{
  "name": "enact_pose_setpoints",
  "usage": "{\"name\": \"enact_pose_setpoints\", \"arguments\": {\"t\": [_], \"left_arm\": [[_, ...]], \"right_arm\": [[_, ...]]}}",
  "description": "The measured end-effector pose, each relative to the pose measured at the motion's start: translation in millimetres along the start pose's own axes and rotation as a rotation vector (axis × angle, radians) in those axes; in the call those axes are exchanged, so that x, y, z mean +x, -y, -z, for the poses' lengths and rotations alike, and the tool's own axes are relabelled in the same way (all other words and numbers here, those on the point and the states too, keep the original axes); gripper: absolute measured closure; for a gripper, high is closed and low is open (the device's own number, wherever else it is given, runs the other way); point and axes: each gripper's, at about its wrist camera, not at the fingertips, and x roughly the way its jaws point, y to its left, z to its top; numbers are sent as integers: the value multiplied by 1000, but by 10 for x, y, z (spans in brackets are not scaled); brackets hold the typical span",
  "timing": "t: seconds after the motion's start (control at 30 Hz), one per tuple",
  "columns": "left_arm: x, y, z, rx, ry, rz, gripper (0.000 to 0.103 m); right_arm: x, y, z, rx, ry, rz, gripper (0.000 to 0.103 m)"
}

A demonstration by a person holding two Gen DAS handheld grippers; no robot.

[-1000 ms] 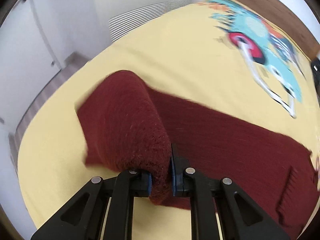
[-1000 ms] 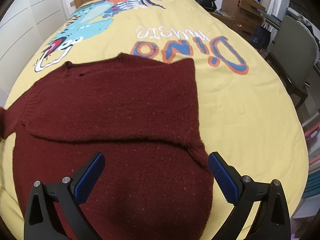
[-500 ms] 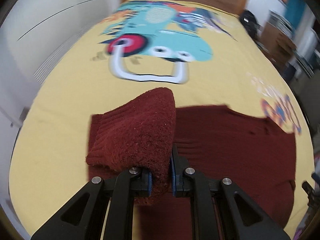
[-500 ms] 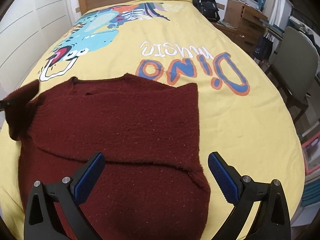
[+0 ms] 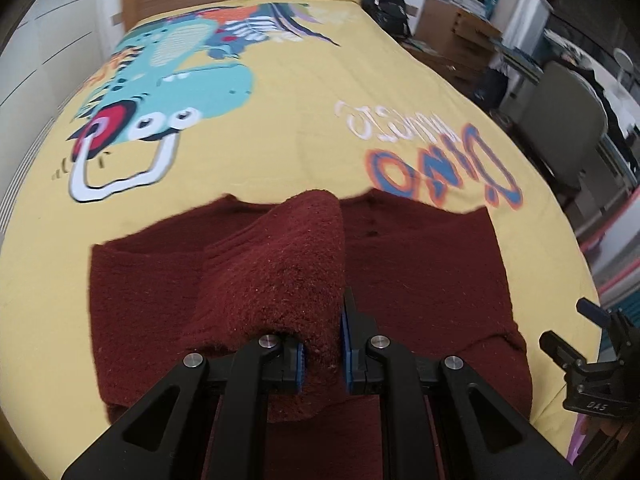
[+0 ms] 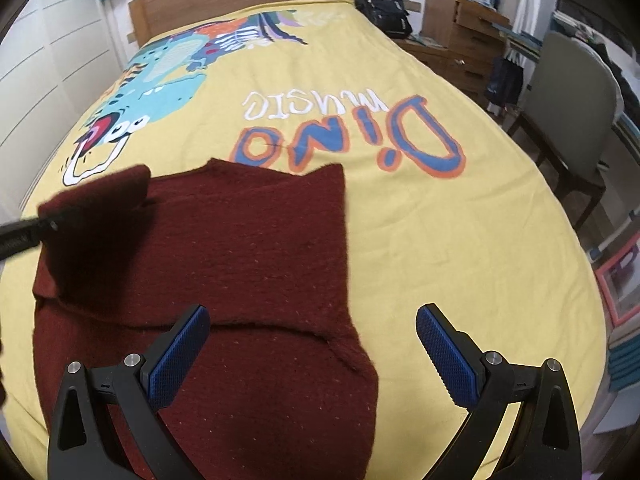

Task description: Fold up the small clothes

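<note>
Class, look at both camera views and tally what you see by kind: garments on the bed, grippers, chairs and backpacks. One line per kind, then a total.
Dark red sweater on the yellow bedspread: 1
Grippers, left gripper and right gripper: 2
Grey chair: 1
Black backpack: 1
Total: 5

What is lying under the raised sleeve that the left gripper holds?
Under the sleeve, pinched by the left gripper, lies the dark red sweater body, spread on the yellow bedcover. The part directly beneath the sleeve is covered from view.

"Dino music" on bedspread (image 6: pixel 400 240)
</note>
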Motion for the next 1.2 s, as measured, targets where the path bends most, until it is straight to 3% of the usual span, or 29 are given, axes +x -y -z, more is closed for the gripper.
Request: {"name": "enact_pose_setpoints", "arguments": {"t": [0.3,0.47,0.57,0.63,0.7,0.73,0.8,0.87,0.9,1.2], "left_arm": [[821,4,346,-31,-167,-89,87],[917,28,375,29,-181,-108,80],[924,5,351,3,-189,-101,78],[904,-25,353,-18,-203,-82,67],[853,-40,374,-29,-214,-68,46],[829,-55,381,-37,-217,-67,41],[775,-114,409,-55,-226,-65,18],[713,-194,453,-63,-231,-43,7],[688,-227,474,-60,-237,-46,3],[242,-1019,736,-119,-236,-94,3]], "right_arm": [[123,25,121,-10,-50,4,0],[154,38,152,-5,-60,7,0],[151,34,167,1,-63,0,0],[137,23,180,-3,-62,4,0],[127,17,186,-2,-59,2,0],[122,14,189,0,-58,1,0],[114,6,199,2,-57,-3,0],[117,-12,213,1,-59,-3,0],[119,-21,213,-1,-61,-4,0],[122,-213,203,-36,-63,-13,0]]}}
